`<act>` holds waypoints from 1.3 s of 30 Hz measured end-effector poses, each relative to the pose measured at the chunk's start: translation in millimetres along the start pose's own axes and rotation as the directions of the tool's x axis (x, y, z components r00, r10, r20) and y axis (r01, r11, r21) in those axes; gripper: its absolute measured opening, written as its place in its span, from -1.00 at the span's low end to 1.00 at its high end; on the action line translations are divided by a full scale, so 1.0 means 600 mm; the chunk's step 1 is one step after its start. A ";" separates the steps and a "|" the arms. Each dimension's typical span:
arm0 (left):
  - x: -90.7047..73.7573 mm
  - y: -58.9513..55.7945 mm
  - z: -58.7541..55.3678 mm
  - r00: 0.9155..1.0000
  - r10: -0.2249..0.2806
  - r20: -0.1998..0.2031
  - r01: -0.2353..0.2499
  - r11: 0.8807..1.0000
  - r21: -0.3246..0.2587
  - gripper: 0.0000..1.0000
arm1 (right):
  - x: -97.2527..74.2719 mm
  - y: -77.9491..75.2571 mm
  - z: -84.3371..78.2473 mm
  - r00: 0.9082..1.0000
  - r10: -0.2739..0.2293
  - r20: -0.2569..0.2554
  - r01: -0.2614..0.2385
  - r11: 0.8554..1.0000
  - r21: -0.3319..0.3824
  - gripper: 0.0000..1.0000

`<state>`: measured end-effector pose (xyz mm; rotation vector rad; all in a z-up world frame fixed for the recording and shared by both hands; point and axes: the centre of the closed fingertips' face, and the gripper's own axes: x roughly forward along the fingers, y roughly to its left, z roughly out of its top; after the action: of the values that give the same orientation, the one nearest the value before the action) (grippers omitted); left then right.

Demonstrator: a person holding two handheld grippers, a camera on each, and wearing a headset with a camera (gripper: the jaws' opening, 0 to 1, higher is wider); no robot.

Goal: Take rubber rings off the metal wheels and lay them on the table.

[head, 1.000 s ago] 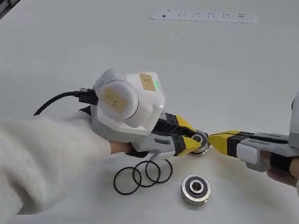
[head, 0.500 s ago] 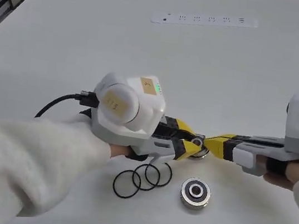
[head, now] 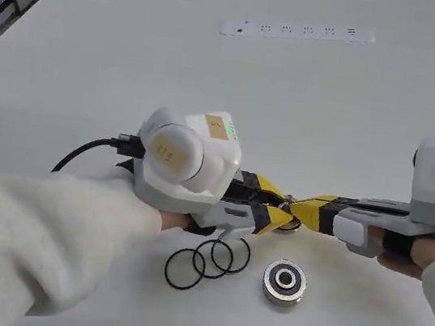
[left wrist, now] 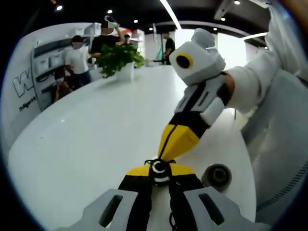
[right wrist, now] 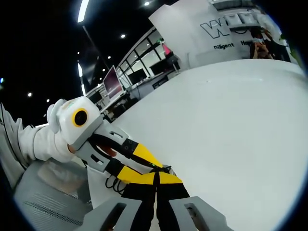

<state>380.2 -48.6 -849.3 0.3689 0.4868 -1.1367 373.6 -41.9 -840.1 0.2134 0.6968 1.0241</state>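
Observation:
My left gripper [head: 278,214] is shut on a small metal wheel [head: 291,221], held just above the white table [head: 214,72]. In the left gripper view the wheel [left wrist: 159,173] sits between the yellow jaw tips of the left gripper [left wrist: 159,168], with a thin black rubber ring [left wrist: 159,161] at its top edge. My right gripper [head: 302,208] comes in from the right, shut, its tips pinching that ring at the wheel. Three loose rubber rings [head: 209,260] lie overlapping on the table below the left gripper. A second metal wheel [head: 284,280] lies flat beside them.
A white power strip [head: 299,28] lies at the far side of the table. A black cable [head: 89,148] trails left from the left gripper. A potted plant [left wrist: 120,55] and several people stand far off in the left gripper view.
The right gripper has moved left and closed in on the held wheel, which is now mostly hidden between the two sets of jaws. The rings and second wheel have not moved.

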 end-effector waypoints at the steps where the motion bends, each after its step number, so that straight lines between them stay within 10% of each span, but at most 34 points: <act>1: 0.000 0.000 0.000 1.000 0.000 0.001 0.000 1.000 0.000 -0.75 | 0.000 0.000 0.001 1.000 -0.001 0.001 0.001 1.000 -0.003 -1.00; 23: 0.000 0.000 0.001 1.000 0.010 -0.028 -0.010 1.000 0.002 -0.72 | -0.008 -0.013 0.003 0.999 -0.048 -0.023 0.048 0.999 -0.011 -1.00; 39: -0.062 -0.018 0.016 0.999 0.001 -0.045 0.001 0.999 0.037 -0.42 | -0.034 0.012 0.014 0.997 -0.071 -0.026 0.069 0.995 -0.077 -1.00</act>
<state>359.5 -29.0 -821.0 0.4270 0.5057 -1.1406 366.9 -53.9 -821.4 0.1076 0.6851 0.9866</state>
